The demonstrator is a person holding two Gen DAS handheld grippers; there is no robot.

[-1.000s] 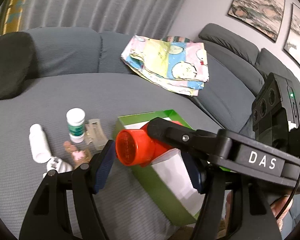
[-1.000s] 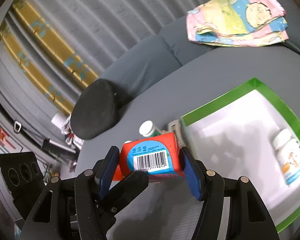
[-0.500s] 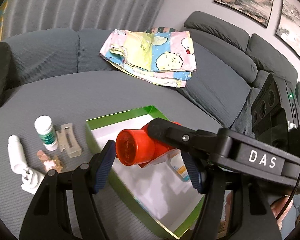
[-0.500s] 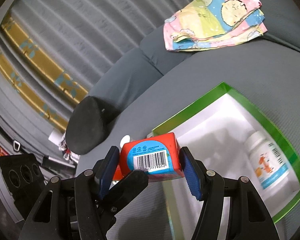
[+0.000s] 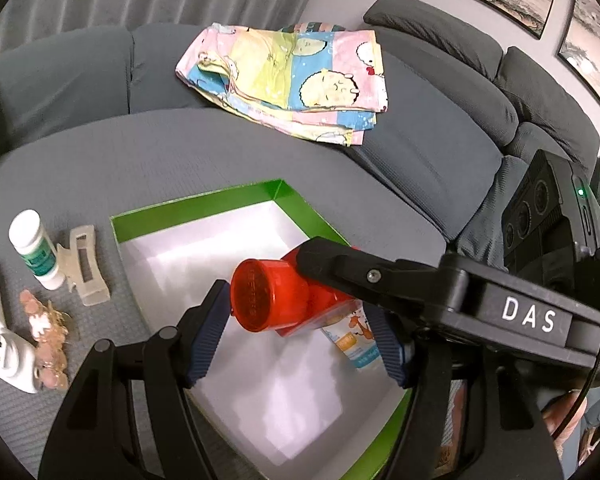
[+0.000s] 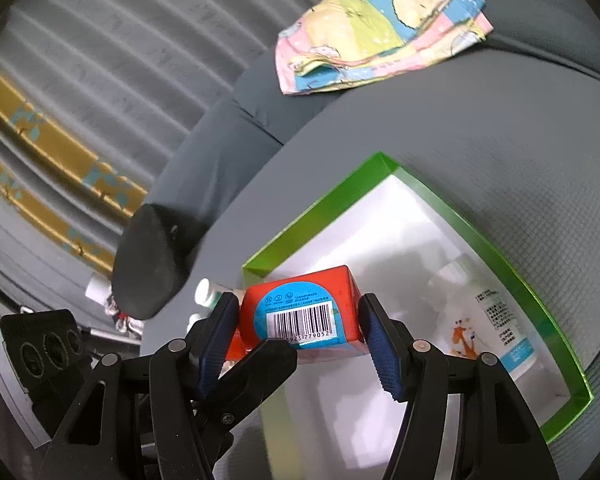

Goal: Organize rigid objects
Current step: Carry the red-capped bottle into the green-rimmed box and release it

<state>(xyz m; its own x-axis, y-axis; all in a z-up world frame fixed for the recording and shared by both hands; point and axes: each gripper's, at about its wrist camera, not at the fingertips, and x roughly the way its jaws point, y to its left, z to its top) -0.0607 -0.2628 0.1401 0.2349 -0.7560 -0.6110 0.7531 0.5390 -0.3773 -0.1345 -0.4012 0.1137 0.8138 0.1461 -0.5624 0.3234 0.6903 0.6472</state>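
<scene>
A red container (image 5: 272, 300) with a round red cap and a barcode on its base (image 6: 300, 312) hangs over the green-rimmed white box (image 5: 196, 204) (image 6: 320, 208). My right gripper (image 6: 300, 304) is shut on the container's sides; one of its fingers (image 5: 340, 264) crosses the left wrist view. My left gripper (image 5: 296, 304) straddles the same container with thin gaps at its pads. One of the left gripper's fingers (image 6: 268, 360) shows under the base. A white bottle with a giraffe label (image 5: 352, 340) (image 6: 496, 320) lies inside the box.
On the grey sofa seat left of the box are a green-labelled white bottle (image 5: 36, 252), a beige hair clip (image 5: 84, 268), a white plug (image 5: 12, 356) and a pink-gold ornament (image 5: 48, 328). A folded cartoon cloth (image 5: 296, 76) lies behind. A black cushion (image 6: 156, 260) sits at the seat's end.
Both grippers have carried the red container from the box's left edge to above its white floor and sunk a little. The loose items have slid left in the left wrist view.
</scene>
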